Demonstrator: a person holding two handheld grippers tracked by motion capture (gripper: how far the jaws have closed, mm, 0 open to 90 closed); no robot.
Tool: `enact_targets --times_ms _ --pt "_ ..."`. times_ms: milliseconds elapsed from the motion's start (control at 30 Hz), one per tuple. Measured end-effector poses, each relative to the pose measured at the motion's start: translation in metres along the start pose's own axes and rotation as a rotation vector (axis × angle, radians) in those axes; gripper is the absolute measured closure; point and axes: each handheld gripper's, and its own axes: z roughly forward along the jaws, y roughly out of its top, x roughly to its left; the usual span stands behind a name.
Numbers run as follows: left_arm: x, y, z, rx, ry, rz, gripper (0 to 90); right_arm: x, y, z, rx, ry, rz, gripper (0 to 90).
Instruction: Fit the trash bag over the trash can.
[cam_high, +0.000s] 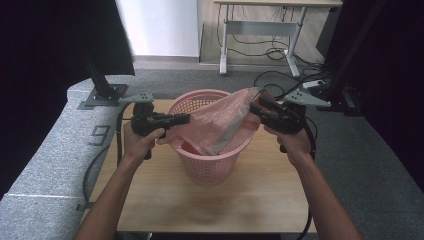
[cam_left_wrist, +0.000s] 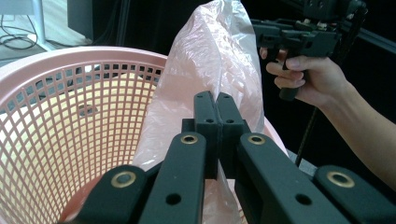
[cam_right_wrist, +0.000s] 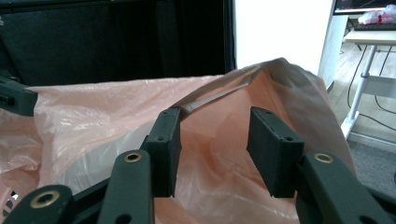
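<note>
A pink mesh basket (cam_high: 210, 167) stands in the middle of a wooden table (cam_high: 260, 195). A thin pink plastic bag (cam_high: 220, 122) hangs stretched above the basket, its lower end inside. My left gripper (cam_high: 186, 118) is at the bag's left edge. In the left gripper view its jaws (cam_left_wrist: 216, 95) are pressed shut on the film of the bag (cam_left_wrist: 215, 51), over the basket's wall (cam_left_wrist: 70, 116). My right gripper (cam_high: 254, 107) is at the bag's upper right corner. Its jaws (cam_right_wrist: 215, 116) stand apart, with the bag (cam_right_wrist: 93, 107) and its rim just behind them.
A desk frame with loose cables (cam_high: 260, 30) stands at the back. A black stand (cam_high: 102, 85) rises by the table's left rear corner, and a power strip (cam_high: 315, 84) lies on the floor at right. Grey carpet surrounds the table.
</note>
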Motion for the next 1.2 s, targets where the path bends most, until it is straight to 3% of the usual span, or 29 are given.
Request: enact_targets --times_ms 333,600,833,1200 --pt "-0.002 0.000 0.001 0.007 -0.011 0.009 89.7 0.005 0.001 0.004 -0.006 0.040 0.001 52.1" --pt "-0.001 0.001 -0.002 -0.007 0.004 -0.007 89.7 0.001 0.001 -0.008 -0.022 0.012 0.010 52.1" --pt "-0.002 -0.001 -0.001 -0.004 -0.009 -0.001 89.7 -0.009 0.000 -0.022 -0.035 -0.005 0.031 51.8" --pt "-0.004 -0.001 -0.001 0.000 -0.025 0.019 89.6 -0.019 0.004 -0.018 -0.042 -0.050 0.054 56.3"
